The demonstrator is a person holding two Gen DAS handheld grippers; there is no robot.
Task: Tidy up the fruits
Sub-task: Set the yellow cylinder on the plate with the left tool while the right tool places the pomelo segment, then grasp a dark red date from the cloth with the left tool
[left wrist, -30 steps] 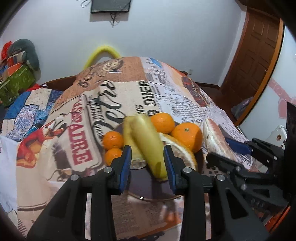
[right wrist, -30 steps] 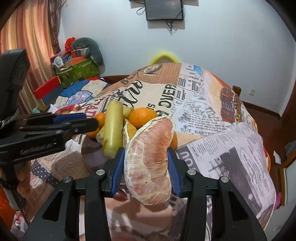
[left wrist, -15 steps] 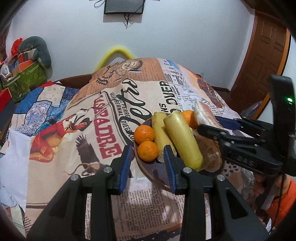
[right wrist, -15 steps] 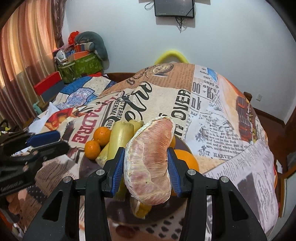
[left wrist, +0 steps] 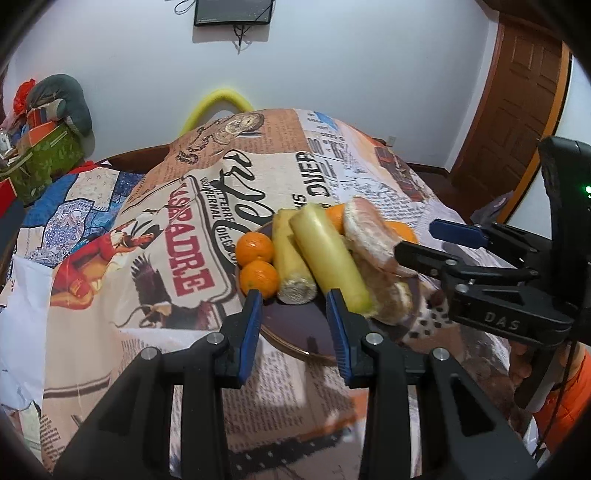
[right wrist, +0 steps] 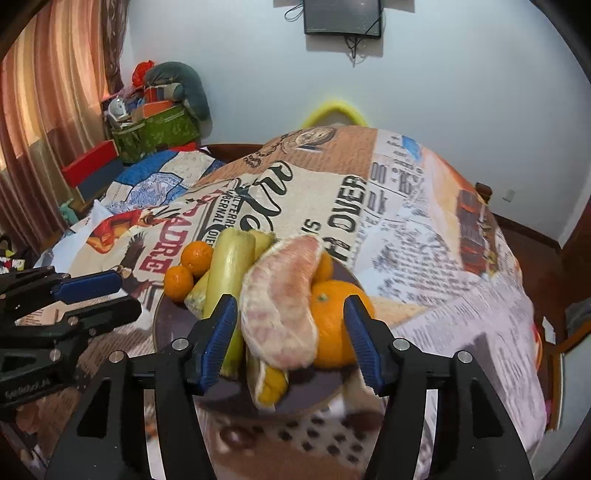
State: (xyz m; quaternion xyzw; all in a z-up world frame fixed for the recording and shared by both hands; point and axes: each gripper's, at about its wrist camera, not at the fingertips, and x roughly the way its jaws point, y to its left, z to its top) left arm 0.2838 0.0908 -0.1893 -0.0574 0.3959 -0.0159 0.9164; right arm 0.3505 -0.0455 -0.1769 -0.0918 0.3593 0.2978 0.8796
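Fruit piled on plate [right wrist: 162,332] at frame centre; pomelo segment [right wrist: 280,314] atop heap. Right gripper [right wrist: 291,343] wide, empty. Left gripper [left wrist: 295,325] parted, empty. Task looks nearly done.

A newspaper-print tablecloth [left wrist: 229,177] covers the table — far behind, a wall screen [right wrist: 342,16]; far left, a green box [right wrist: 155,134] beside curtains [right wrist: 55,92].

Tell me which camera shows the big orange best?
The right wrist view: the big orange sits close, stem visible, between the open right hand-held gripper. The left wrist view shows only its edge behind the peeled pomelo piece.
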